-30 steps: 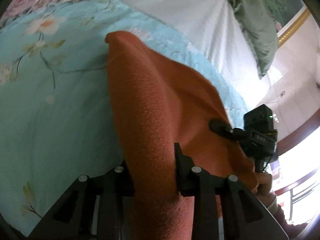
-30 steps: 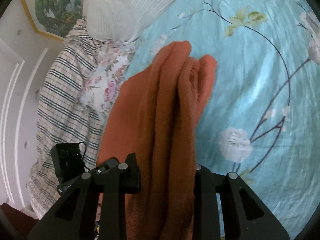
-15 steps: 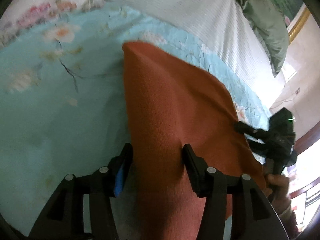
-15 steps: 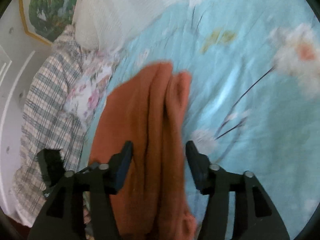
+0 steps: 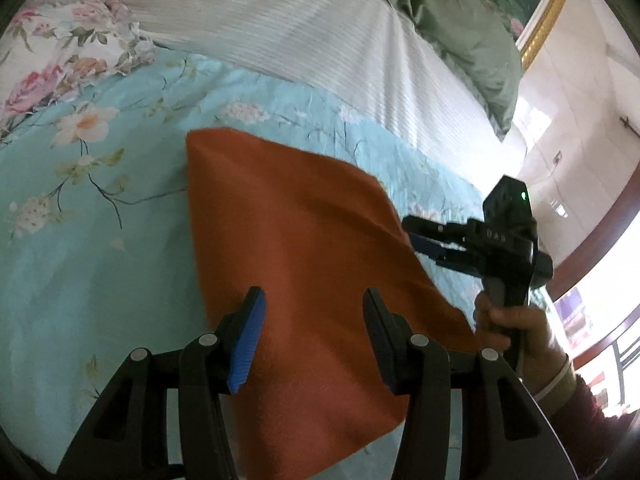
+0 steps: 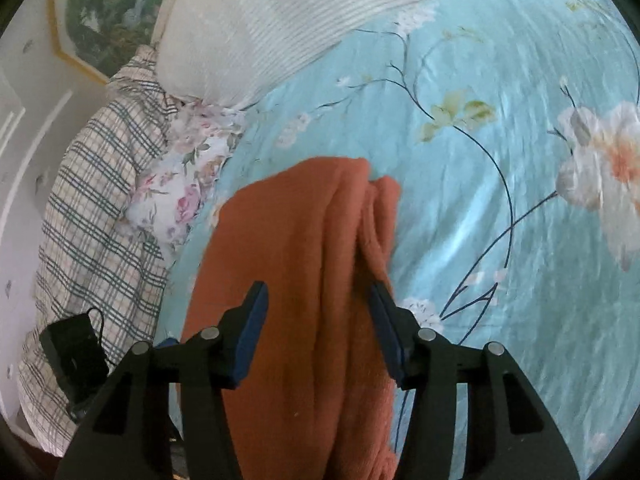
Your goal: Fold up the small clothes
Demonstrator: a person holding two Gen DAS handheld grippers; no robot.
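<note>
Letting go of the soft folded orange cloth (image 5: 304, 264) is my step now. It lies on the blue flowered bed cover (image 5: 100, 240), near the middle of the bed. My left gripper (image 5: 312, 332) and right gripper (image 6: 318, 328) both have their fingers apart but closing a little, cloth between them, not squeezed. Next, I think, press it flat or fold again. I count one cloth, two grippers.
</note>
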